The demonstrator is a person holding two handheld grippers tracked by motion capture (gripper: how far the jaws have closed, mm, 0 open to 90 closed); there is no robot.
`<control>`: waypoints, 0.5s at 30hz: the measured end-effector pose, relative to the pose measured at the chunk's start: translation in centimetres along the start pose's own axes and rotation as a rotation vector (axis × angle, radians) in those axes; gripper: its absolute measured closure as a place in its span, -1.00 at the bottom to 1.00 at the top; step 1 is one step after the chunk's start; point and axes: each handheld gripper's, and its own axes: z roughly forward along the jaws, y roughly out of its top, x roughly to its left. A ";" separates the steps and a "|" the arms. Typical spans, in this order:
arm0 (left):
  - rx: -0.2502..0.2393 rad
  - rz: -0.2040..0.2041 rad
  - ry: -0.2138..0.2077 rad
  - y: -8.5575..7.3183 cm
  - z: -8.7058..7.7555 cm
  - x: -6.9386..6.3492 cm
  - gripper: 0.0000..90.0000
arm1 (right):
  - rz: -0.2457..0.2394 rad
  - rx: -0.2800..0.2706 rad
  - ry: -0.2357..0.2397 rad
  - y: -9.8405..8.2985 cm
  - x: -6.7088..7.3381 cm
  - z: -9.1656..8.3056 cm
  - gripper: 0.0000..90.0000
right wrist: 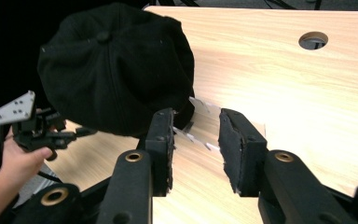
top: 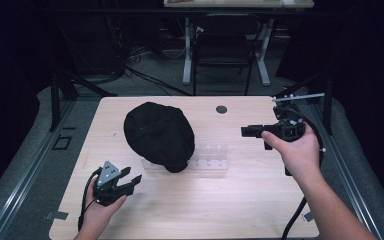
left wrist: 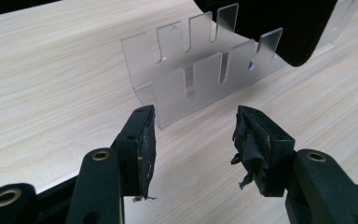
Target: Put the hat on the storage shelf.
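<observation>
A black cap (top: 159, 134) rests on the left end of a clear slotted acrylic rack (top: 212, 157) in the middle of the wooden table (top: 205, 210). My left gripper (top: 132, 177) is held near the front left, pointing at the rack (left wrist: 191, 79), jaws open and empty; the cap's edge (left wrist: 270, 23) hangs over the rack's far end. My right gripper (top: 243, 131) hovers at the right, pointing left toward the cap (right wrist: 116, 70), with open, empty jaws. Between the right gripper's jaws (right wrist: 196, 135) a bit of the rack (right wrist: 198, 106) shows farther off. The left gripper (right wrist: 51, 133) appears beyond the cap.
A round cable hole (top: 221, 109) sits near the table's far edge. A dark chair and a desk's white legs (top: 225, 50) stand behind the table. Black metal stands (top: 325, 100) flank the table's far corners. Bare wood lies along the front.
</observation>
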 end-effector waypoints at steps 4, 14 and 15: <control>0.001 -0.009 -0.001 -0.3 0.2 0.1 0.08 | -0.026 -0.011 -0.010 -1.6 -0.5 -0.1 0.42; 0.006 -0.009 -0.011 -0.6 0.4 0.2 0.08 | -0.070 -0.025 -0.078 -6.0 -1.3 1.2 0.38; 0.005 -0.013 -0.013 -0.7 0.4 0.2 0.08 | -0.081 -0.018 -0.094 -6.5 -1.4 1.6 0.38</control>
